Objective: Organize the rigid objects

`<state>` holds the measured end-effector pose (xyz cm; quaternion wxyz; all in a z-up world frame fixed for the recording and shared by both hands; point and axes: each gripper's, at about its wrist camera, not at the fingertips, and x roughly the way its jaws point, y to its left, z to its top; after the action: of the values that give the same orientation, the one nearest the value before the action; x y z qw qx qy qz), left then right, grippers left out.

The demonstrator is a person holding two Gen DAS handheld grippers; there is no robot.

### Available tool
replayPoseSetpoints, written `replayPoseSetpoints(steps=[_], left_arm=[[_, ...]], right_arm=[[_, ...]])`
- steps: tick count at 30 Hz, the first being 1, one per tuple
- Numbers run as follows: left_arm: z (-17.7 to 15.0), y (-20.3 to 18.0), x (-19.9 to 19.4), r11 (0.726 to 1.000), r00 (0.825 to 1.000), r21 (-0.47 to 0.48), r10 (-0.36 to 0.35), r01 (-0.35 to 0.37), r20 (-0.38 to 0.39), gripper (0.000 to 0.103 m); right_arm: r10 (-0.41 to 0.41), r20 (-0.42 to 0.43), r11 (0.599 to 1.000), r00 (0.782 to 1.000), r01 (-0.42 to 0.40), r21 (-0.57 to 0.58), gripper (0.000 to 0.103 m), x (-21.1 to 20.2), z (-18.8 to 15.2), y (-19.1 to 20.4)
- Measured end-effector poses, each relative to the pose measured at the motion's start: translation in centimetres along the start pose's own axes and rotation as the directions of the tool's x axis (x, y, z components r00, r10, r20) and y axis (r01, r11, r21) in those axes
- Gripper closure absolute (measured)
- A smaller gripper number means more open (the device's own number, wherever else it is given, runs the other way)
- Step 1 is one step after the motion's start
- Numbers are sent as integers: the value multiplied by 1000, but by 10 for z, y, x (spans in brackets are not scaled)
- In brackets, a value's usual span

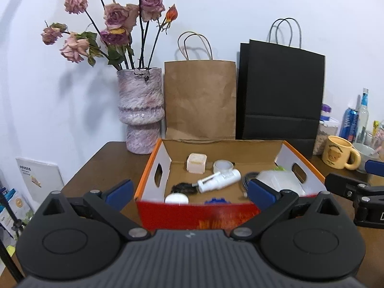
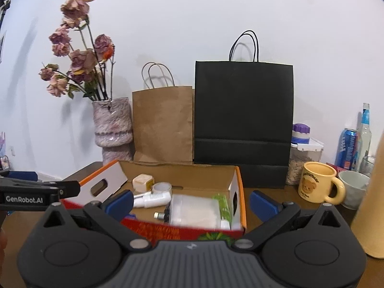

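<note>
White wall behind, brown wooden table (image 1: 100, 165) below, and on it sits the open cardboard box (image 1: 153, 165) with orange-edged flaps that holds what I take to be my rigid objects. Behind it stand a brown paper bag (image 1: 200, 100), a black paper bag (image 1: 280, 91) and a mottled vase (image 1: 140, 110) of dried roses; a yellow bear mug (image 2: 316, 182) sits well off to the right of the box.

I have my left gripper (image 1: 189, 192) spread wide in front of the box's near red wall, holding nothing. My right gripper (image 2: 190, 202) is likewise spread and empty, over the box's near right corner.

Inside the box, near the back, lies a pale cube-shaped block (image 1: 196, 163) with a roll of clear tape (image 1: 223, 165) just beside it. In front of those rests a white plastic handheld device (image 1: 219, 180). It looks light and stiff but smooth, so I would pinch across its thick barrel rather than the thin nozzle end. The tape roll should be light and firm; across its outer rim is the safest hold. A translucent plastic container (image 2: 194, 210) fills the right side, with a green item (image 2: 223, 204) against it. I judge it bulky and slippery, and too wide for one pinch except at an edge. A dark cable (image 1: 249, 180) lies coiled near it, and it could snag.
</note>
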<state>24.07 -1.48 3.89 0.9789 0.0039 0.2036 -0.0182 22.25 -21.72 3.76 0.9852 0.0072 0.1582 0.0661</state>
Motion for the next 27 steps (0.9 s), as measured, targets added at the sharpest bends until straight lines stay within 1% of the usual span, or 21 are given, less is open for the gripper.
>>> replayPoseSetpoints(steps=[5,10,14,21,27], left_arm=[[-20,-3,-38,1000,999,7,13,-13,-32,0],[-48,-2,-74,1000,997,8,24,-23,-70,0],[-62,-1,-94,1000,996,10,25,-24,-84,0],[-76,1,-115,1000,995,7,15,-14,-96,0],[-79,2,-123,1000,995,1,15,-15,-97,0]], right_arm=[[-1,-21,1000,1000,0,-5,0,-40,-15,5],[10,-51,1000,999,-11,-6,0,-76,-40,10],[13,-68,1000,998,-14,-8,0,-99,-55,14],[13,-73,1000,997,-14,-7,0,-121,-65,18],[11,-68,1000,998,-11,-13,0,-129,-65,20]])
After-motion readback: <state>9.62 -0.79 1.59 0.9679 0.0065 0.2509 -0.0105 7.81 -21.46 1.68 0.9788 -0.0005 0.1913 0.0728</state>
